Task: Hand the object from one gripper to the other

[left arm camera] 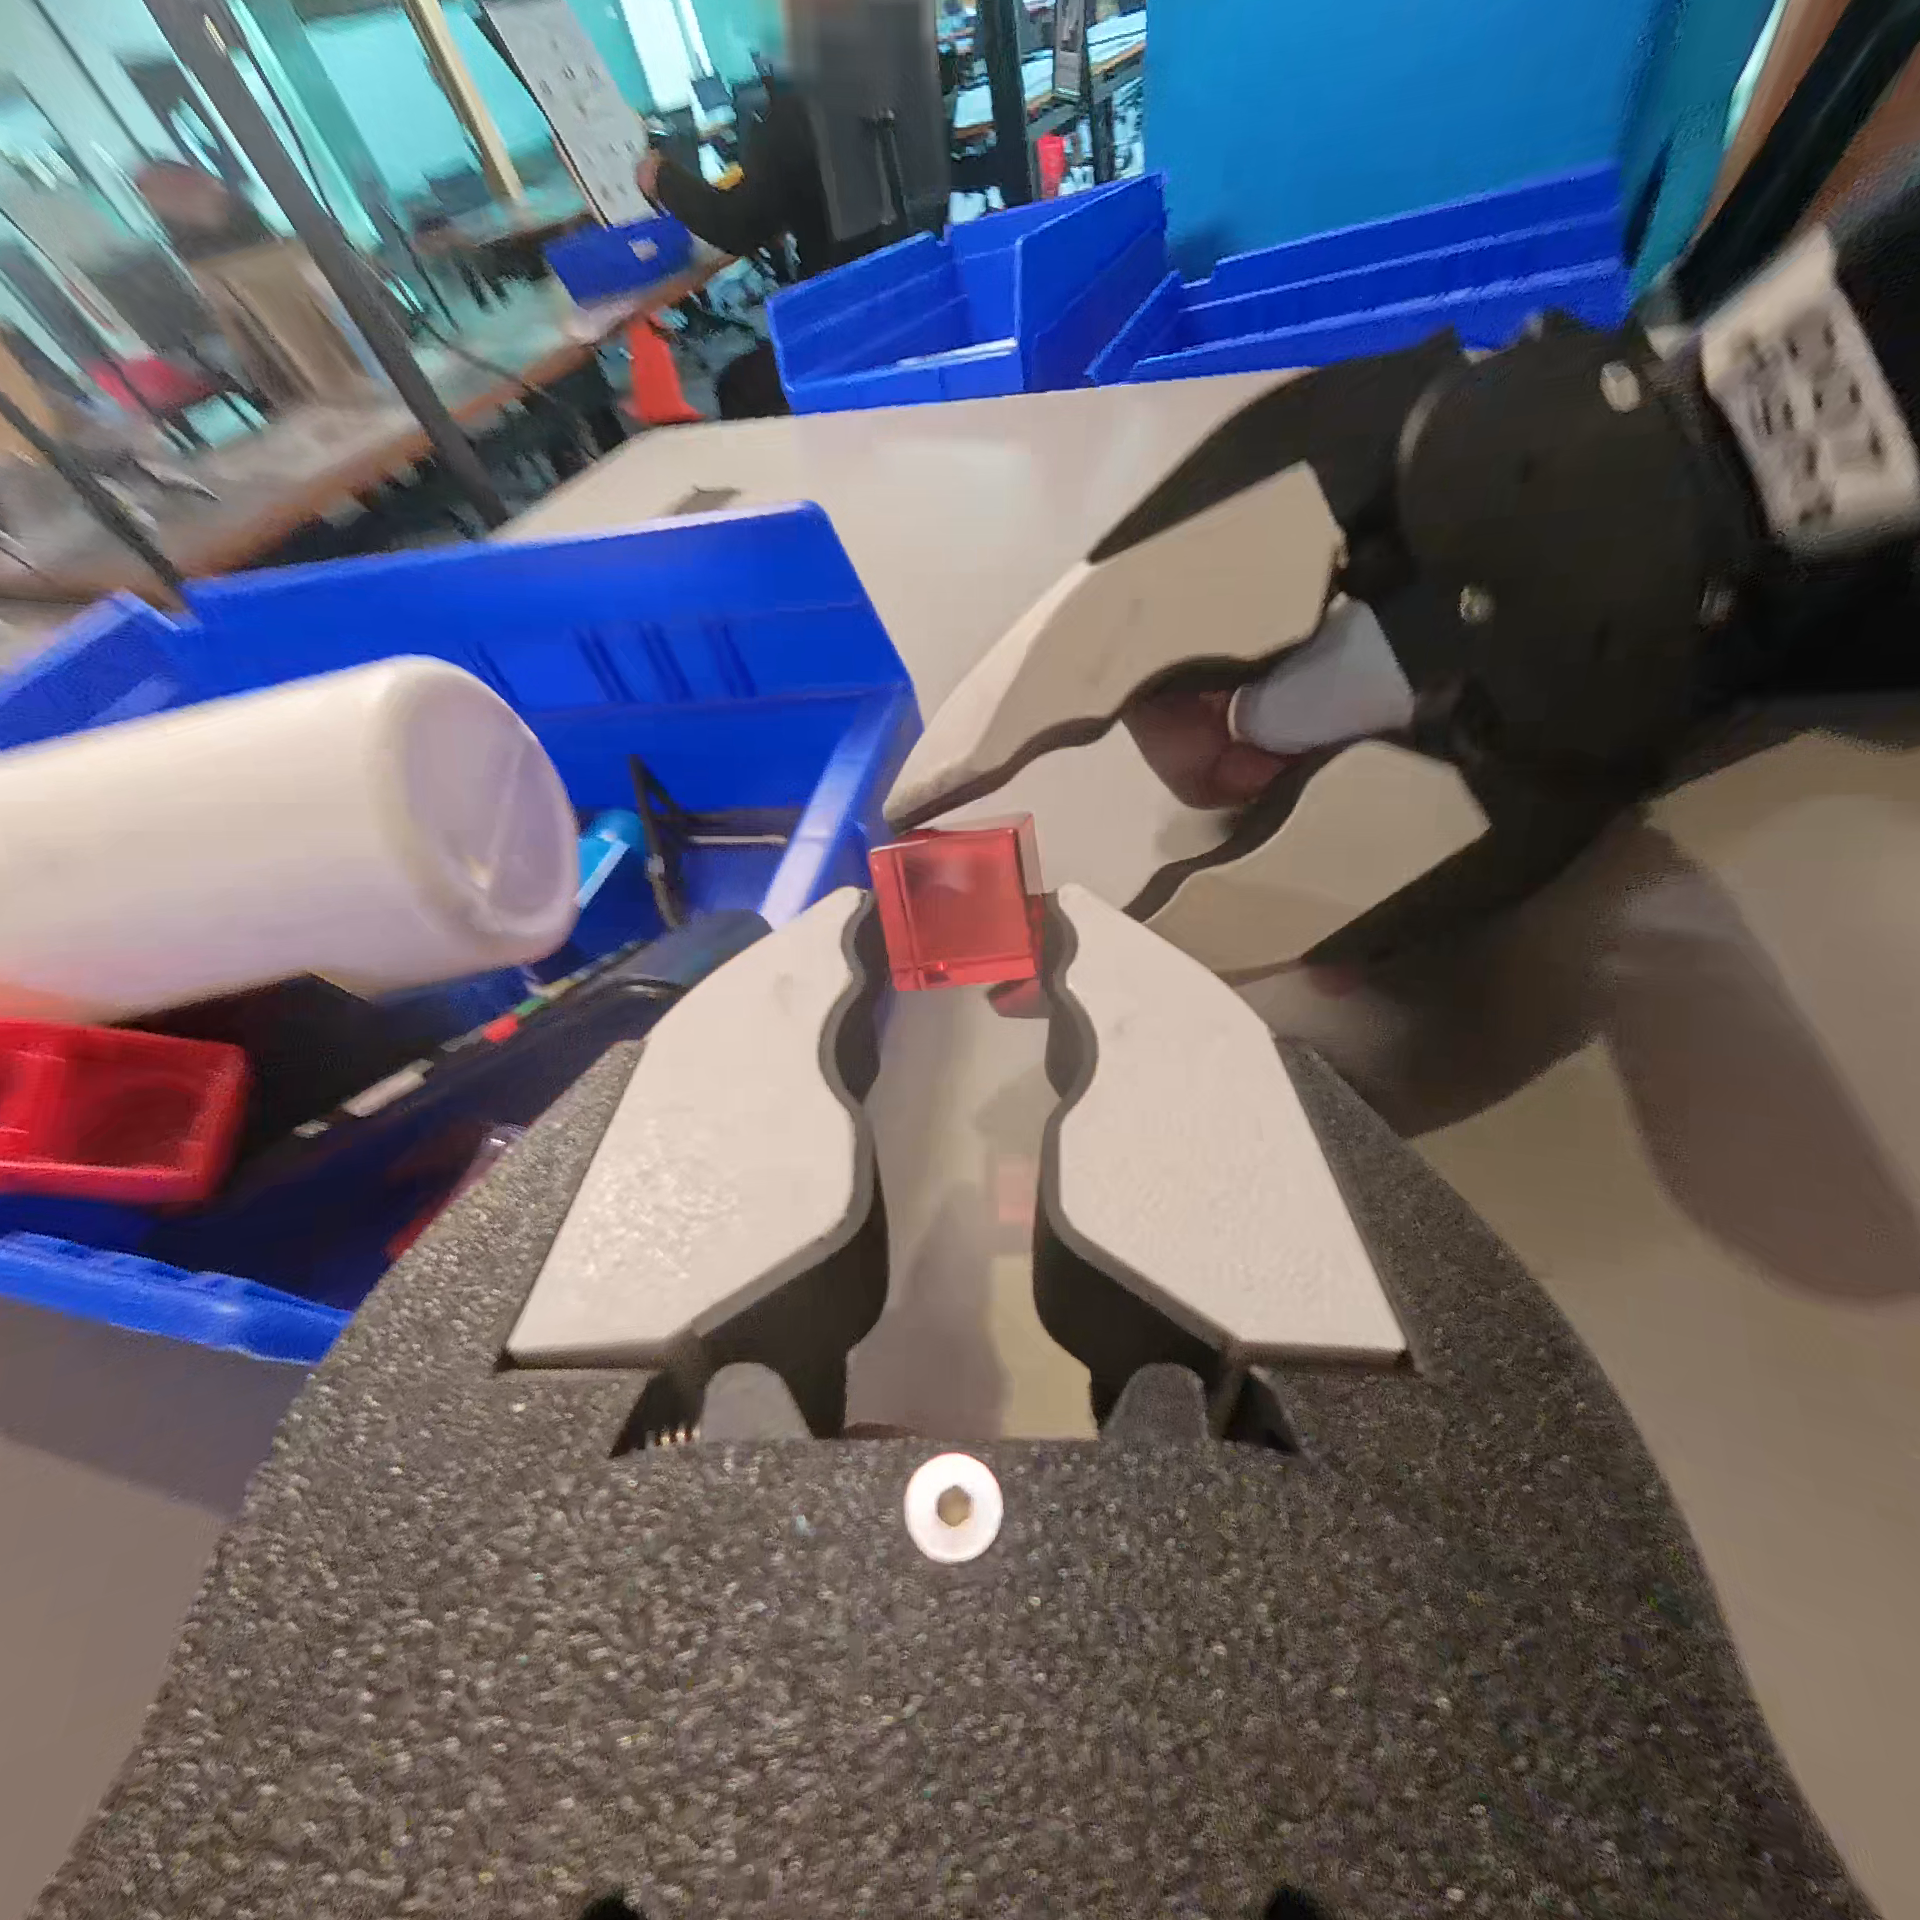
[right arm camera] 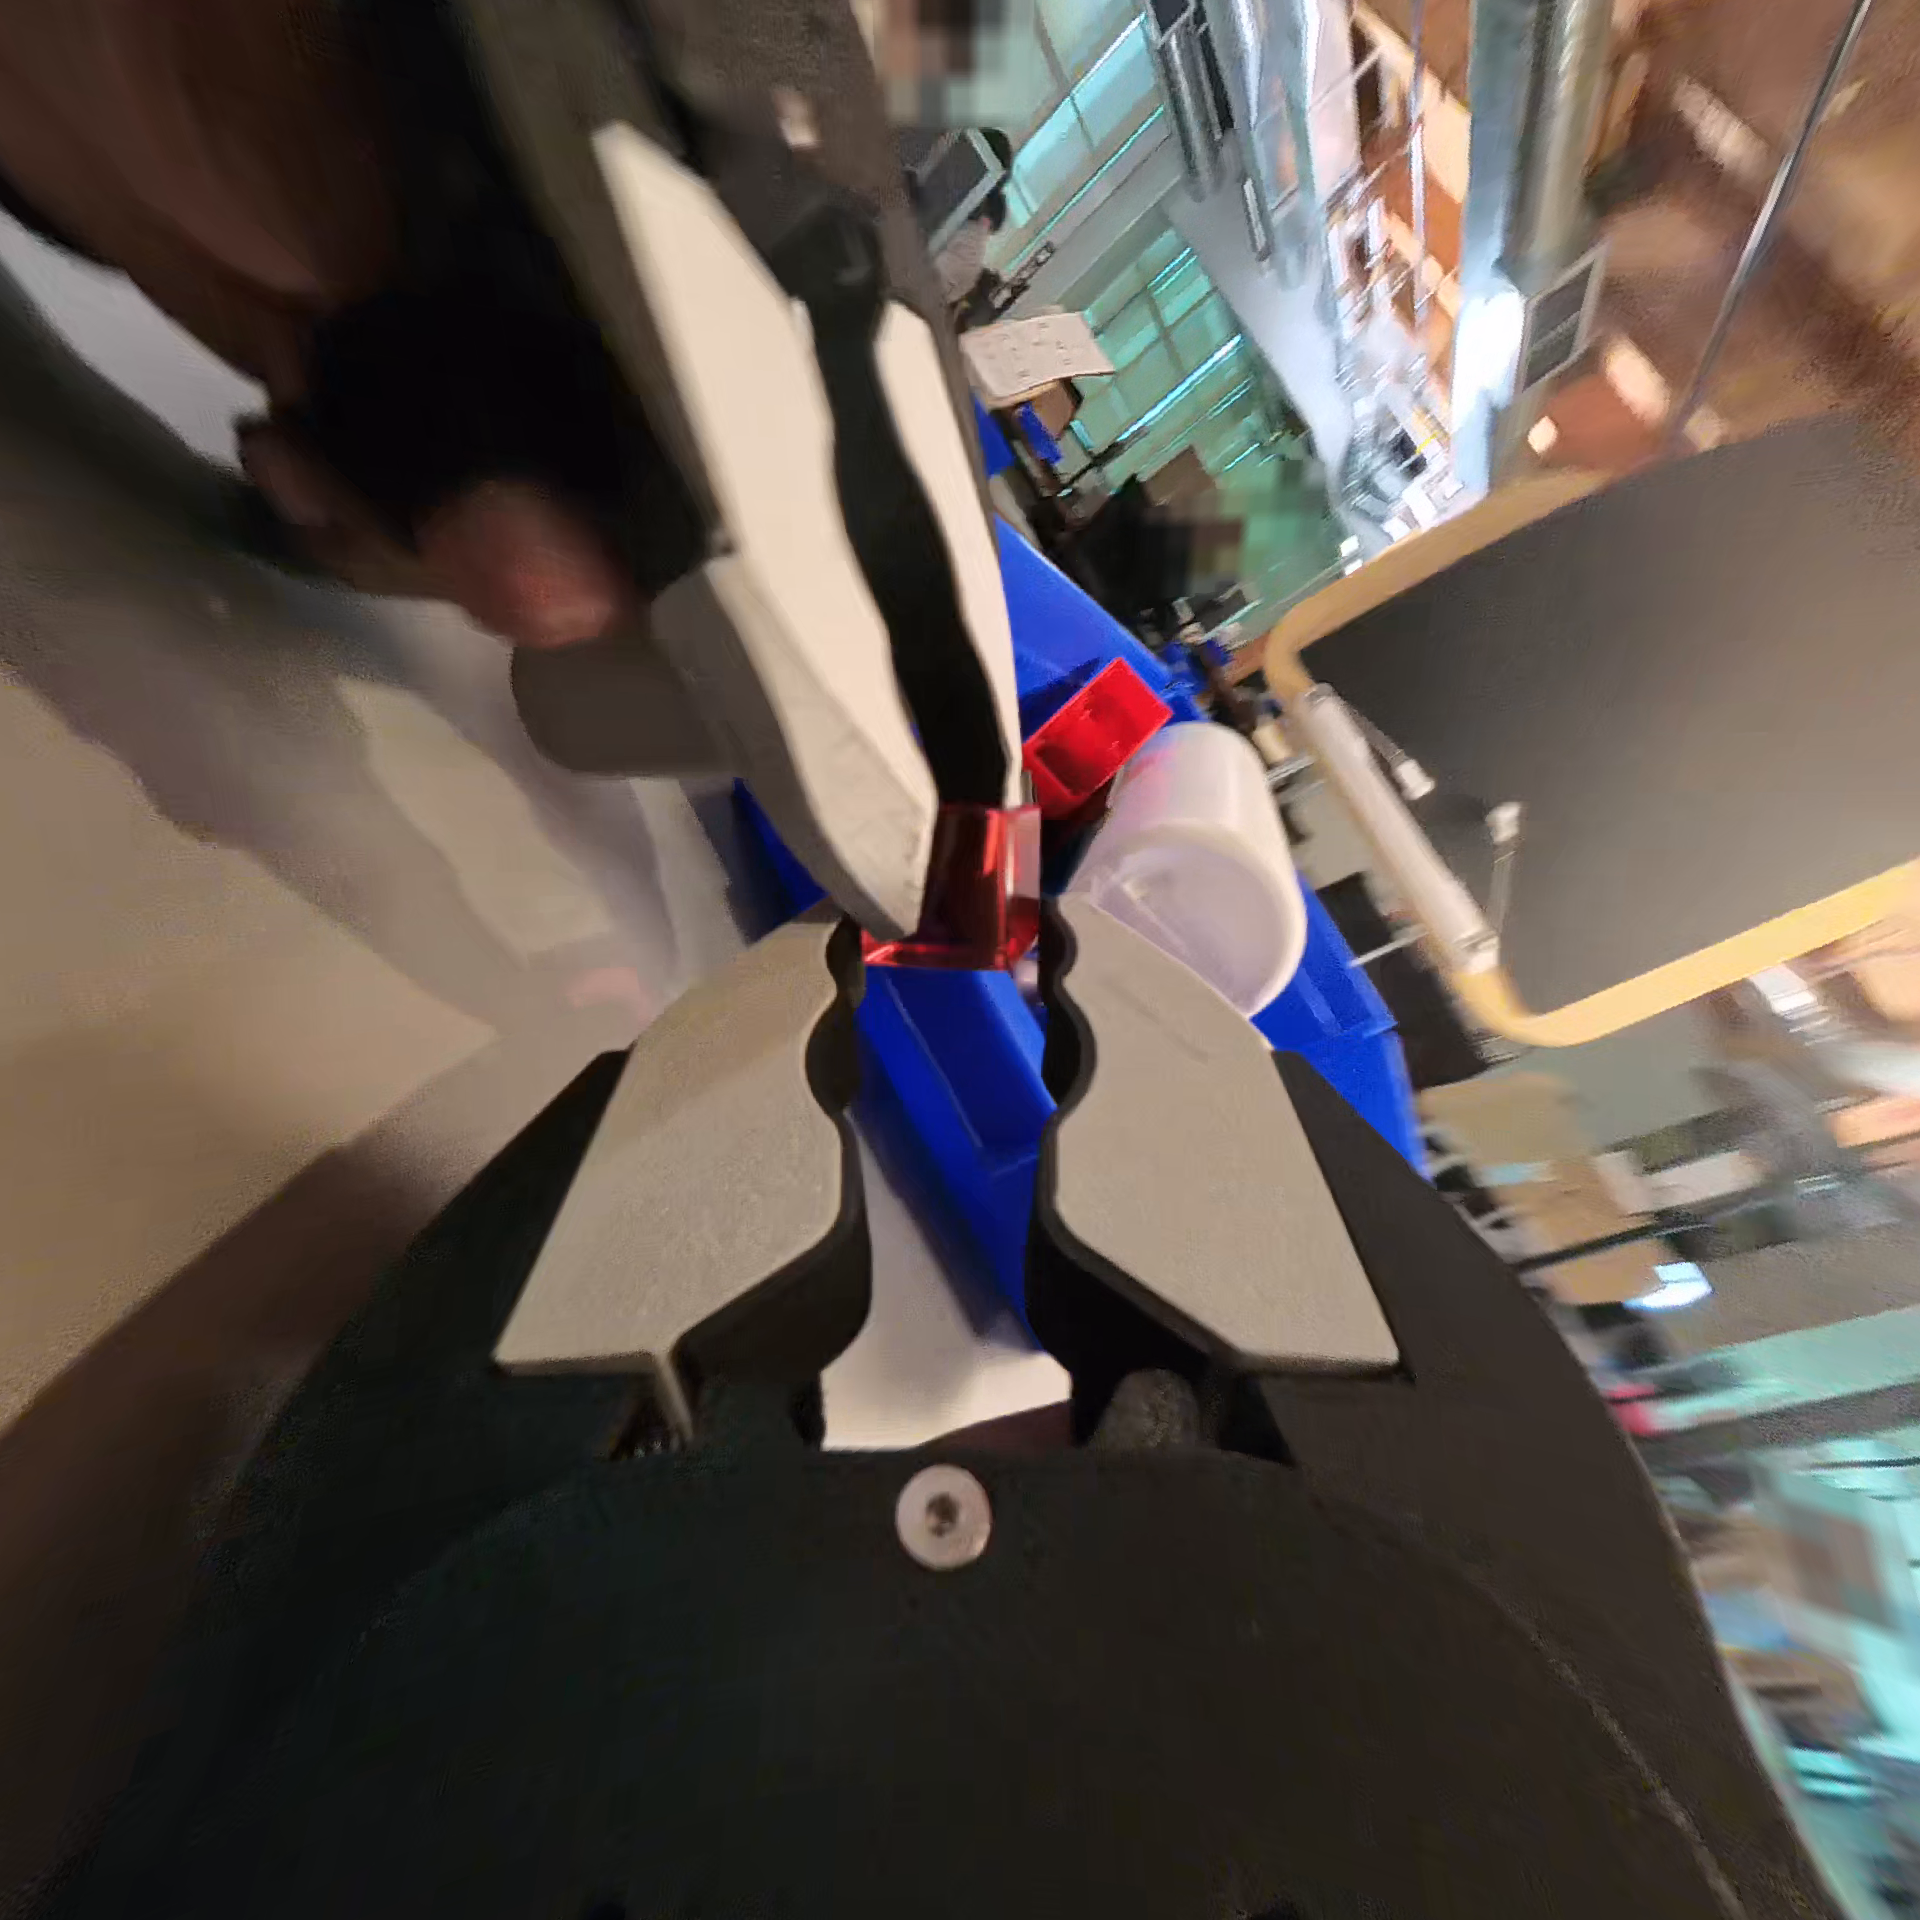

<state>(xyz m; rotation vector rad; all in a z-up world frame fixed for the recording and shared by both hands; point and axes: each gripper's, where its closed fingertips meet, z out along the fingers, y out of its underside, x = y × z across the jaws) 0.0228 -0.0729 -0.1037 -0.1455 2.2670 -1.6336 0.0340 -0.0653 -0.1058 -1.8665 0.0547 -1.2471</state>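
While both grippers crowd one small cube, the handover looks half done.
risk: cube (left arm camera: 956,914) could slip out or twist if left gripper (left arm camera: 961,925) lets go before right gripper (left arm camera: 1023,862) has clamped; only its fingertips hold it.
risk 2: right gripper's upper finger (left arm camera: 1091,665) sits on a top corner, so a closing push may lever the cube sideways.
fall zone: bin (left arm camera: 644,623) and table (left arm camera: 1039,457) lie below.
left gripper: closed on the cube at its tips.
right gripper: jaws spread, straddling cube, no grip yet.
cube place: in the air, between left tips, just beside the bin's edge.
cube look: small, clear red, glossy, sharp-edged; probably slick.
right view: cube (right arm camera: 982,883) partly hidden by left finger (right arm camera: 790,582).
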